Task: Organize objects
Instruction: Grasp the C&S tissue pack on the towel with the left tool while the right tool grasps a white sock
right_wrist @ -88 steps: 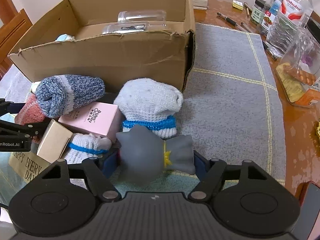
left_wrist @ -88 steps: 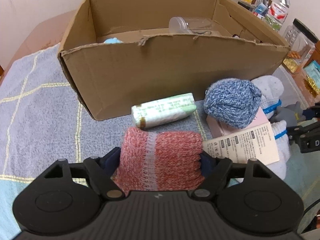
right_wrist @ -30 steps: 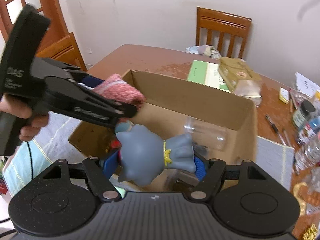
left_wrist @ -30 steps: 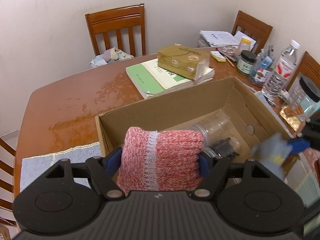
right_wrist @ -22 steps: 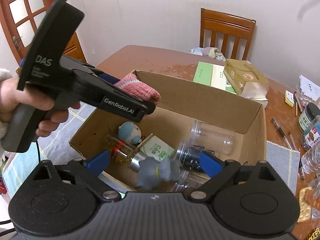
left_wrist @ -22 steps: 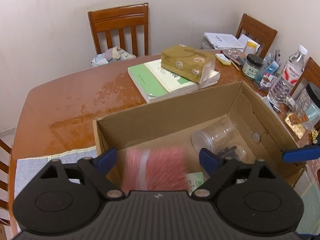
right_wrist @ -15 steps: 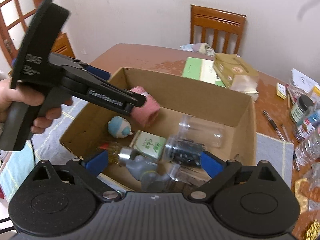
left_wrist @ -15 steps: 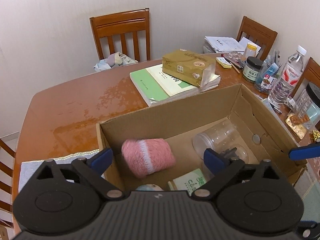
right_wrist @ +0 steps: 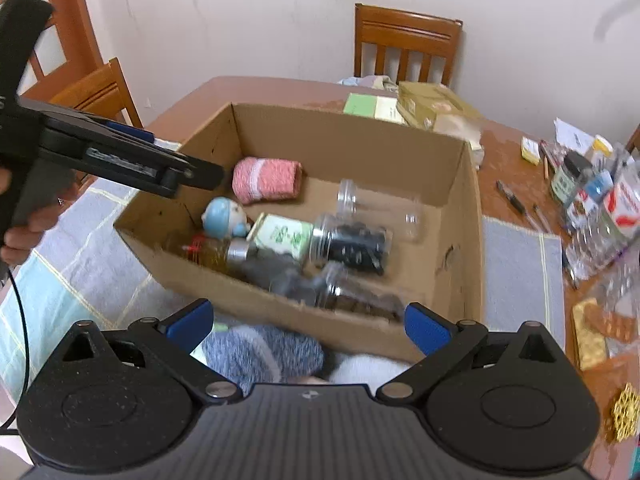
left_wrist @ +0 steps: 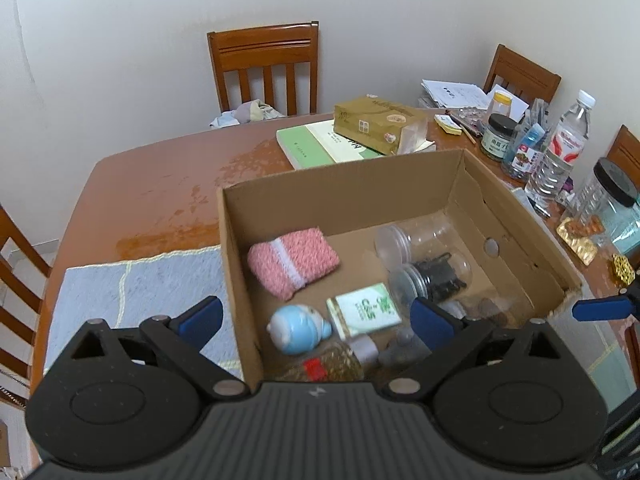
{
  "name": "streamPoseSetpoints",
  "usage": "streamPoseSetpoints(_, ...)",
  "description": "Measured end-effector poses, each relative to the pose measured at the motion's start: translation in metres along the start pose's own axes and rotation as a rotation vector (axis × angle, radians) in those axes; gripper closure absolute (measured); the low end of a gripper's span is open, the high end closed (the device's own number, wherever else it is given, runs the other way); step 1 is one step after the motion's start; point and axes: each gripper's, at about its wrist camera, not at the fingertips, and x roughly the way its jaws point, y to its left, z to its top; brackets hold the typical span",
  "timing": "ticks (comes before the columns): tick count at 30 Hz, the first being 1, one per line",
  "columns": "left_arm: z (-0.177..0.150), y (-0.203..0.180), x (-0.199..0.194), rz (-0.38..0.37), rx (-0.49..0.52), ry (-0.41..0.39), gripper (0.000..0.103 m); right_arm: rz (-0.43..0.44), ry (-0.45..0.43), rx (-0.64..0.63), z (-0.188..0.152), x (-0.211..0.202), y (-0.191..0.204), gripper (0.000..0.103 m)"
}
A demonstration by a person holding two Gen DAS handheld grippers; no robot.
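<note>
Dropped pink sock (left_wrist: pixel 293 261) and grey toy (right_wrist: pixel 280 276) in box (left_wrist: pixel 340 192), both grippers' jaws spread (empty) above.

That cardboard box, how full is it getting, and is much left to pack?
Done: the red sock and grey toy lie in the cardboard box. In hand: nothing; left gripper and right gripper are open. Left: the blue sock outside.

light: soft, even, bright | shadows: faint | blur: motion smear in right view | edges: fisheye bending, dark corners
</note>
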Motion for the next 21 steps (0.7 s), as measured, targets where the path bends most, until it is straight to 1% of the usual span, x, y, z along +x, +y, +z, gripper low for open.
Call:
streamPoseSetpoints(4,-0.012,-0.004,-0.011,0.013,0.006,-0.003,0.003,-0.014,0.008,-0.005,-0.016,0.000,0.002,0.000)
streamPoseSetpoints(8,-0.026,-0.008,-0.018,0.031,0.010,-0.018,0.002,-0.010,0.024,-0.012,-0.032,-0.001,0.005,0.000)
streamPoseSetpoints(11,-0.040,-0.013,-0.020,0.067,0.023,-0.035,0.002,-0.013,0.039,-0.015,-0.042,-0.002,0.006,0.000)
streamPoseSetpoints(17,-0.065,-0.020,-0.014,0.058,0.008,0.014,0.002,-0.024,0.067,0.010,-0.057,-0.001,0.004,0.000)
streamPoseSetpoints(19,-0.071,-0.022,-0.011,0.066,0.001,0.029,0.002,-0.021,0.078,0.018,-0.062,0.001,0.005,0.000)
streamPoseSetpoints(21,-0.077,-0.023,-0.007,0.058,-0.007,0.044,0.002,-0.013,0.091,0.011,-0.067,0.002,0.008,0.000)
